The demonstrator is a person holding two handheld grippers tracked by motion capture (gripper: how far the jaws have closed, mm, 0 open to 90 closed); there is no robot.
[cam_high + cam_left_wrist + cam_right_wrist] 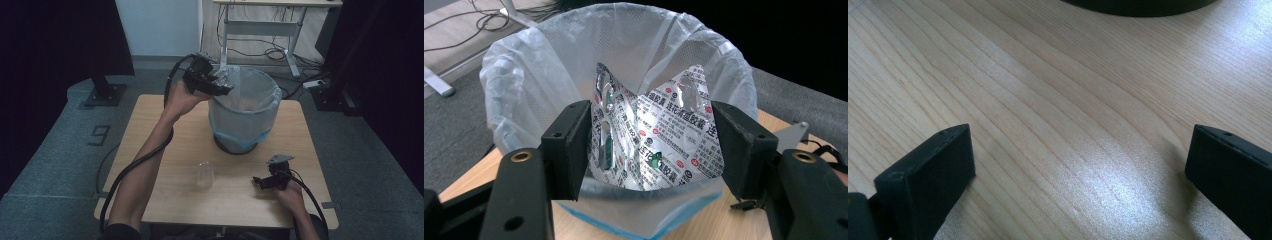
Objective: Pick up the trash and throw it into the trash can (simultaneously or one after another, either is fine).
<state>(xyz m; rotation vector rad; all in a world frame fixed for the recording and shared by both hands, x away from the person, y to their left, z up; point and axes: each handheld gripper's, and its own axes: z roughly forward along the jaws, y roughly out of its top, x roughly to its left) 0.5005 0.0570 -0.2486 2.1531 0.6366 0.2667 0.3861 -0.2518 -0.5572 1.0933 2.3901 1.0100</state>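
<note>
From the high view, a bin (244, 112) lined with a pale plastic bag stands toward the far edge of the wooden table (165, 195), nearer its middle than either corner. The left gripper (212, 80) is raised at the bin's far-left rim, its cable trailing back along the forearm. A clear plastic cup (205, 174) stands alone between the bin and the near edge, and the right gripper (267, 179) rests low by the near right corner, well apart from both. Beyond the far edge, desk legs and loose cables cross the floor. In the left gripper view, the left gripper (651, 145) is clenched on a foil blister pack (659, 140) printed with red characters, bowed between the pads and held over the mouth of the bag liner (524, 85); what lies deeper in the bin is hidden behind the pack. In the right gripper view, the right gripper (1080, 165) stands released, jaws wide apart over bare wood, with the bin's dark base (1138, 6) at the top edge.
</note>
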